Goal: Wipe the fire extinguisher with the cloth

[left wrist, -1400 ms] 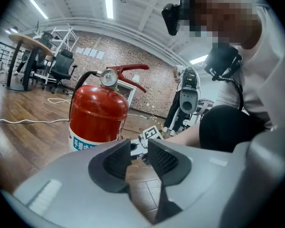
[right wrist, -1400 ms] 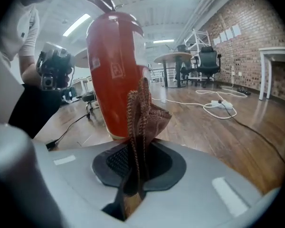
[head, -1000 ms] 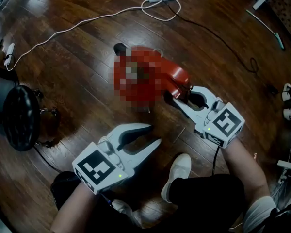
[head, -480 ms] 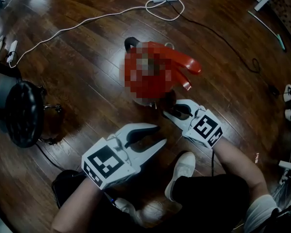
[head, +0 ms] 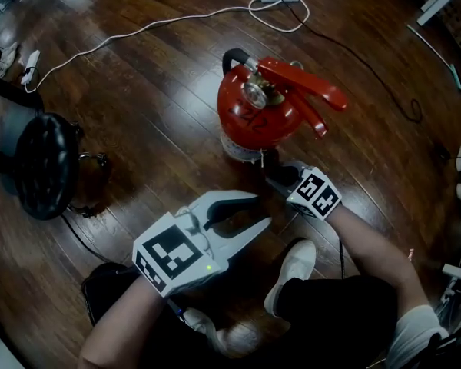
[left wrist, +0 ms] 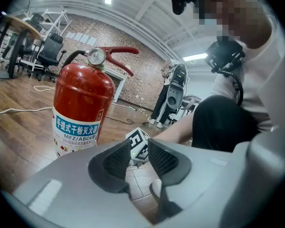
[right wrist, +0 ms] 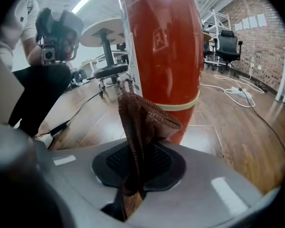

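The right gripper (head: 275,174), clamped on the cloth (right wrist: 140,122), sits low at the near base of the extinguisher (head: 257,118) upright on the floor (head: 138,114), seemingly poised to press in and rub, while the left gripper (head: 260,212) hovers open, empty.

The fire extinguisher (head: 257,118) has a glossy red painted shell that looks like metal. A smooth printed label (left wrist: 78,127) wraps it at centre left of the left gripper view. The cloth (right wrist: 142,120), pinched in the right tool (right wrist: 137,161), is brown and coarse-woven with a stitched hem. That tool and the left tool (left wrist: 138,148) have matt grey plastic shells and dark dimpled pads (left wrist: 164,158). The floor (head: 138,121) is dark polished wood with bright glare.
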### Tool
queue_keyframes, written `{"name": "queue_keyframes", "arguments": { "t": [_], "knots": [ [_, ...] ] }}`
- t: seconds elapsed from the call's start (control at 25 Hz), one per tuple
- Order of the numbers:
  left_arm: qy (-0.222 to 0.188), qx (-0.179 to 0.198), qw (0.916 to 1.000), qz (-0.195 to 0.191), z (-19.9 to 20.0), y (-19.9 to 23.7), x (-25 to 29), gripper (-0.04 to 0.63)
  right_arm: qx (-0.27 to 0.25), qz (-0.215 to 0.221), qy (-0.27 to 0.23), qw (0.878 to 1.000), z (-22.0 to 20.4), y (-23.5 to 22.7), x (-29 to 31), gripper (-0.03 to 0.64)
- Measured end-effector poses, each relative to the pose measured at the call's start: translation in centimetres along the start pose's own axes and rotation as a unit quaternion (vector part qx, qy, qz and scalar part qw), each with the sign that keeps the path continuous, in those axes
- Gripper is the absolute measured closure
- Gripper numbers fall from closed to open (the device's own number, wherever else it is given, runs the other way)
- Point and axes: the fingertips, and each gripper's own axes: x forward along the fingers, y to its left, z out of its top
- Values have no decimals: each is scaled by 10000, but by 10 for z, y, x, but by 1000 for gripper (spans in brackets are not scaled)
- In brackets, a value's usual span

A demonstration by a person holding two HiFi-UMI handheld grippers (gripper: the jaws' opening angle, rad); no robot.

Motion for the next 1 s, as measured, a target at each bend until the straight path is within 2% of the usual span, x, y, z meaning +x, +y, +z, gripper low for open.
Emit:
{"name": "queue_keyframes", "arguments": {
  "t": [0.2, 0.32, 0.4, 0.48, 0.6, 0.76, 1.0],
  "knots": [
    [-40, 8, 10000, 22, 1, 2, -5, 485, -59, 45, -303, 9995, 16, 21, -34, 565],
    [-95, 29, 9999, 73, 5, 7, -12, 485, -521, 143, -835, 9950, 55, 51, -80, 565],
    [-130, 44, 9998, 143, 6, 12, -18, 485, -877, 220, -1453, 9853, 96, 74, -118, 565],
    [-165, 56, 9996, 231, 7, 18, -24, 485, -949, 168, -2104, 9728, 142, 89, -152, 565],
    [-216, 66, 9992, 323, 9, 22, -31, 485, -1035, -88, -2554, 9612, 188, 89, -187, 565],
    [-281, 97, 9987, 404, 12, 24, -38, 485, -1227, -309, -2636, 9563, 206, 73, -182, 565],
    [-326, 74, 9982, 501, 10, 27, -49, 485, -649, -305, -2137, 9743, 164, 59, -120, 565]
  ]
}}
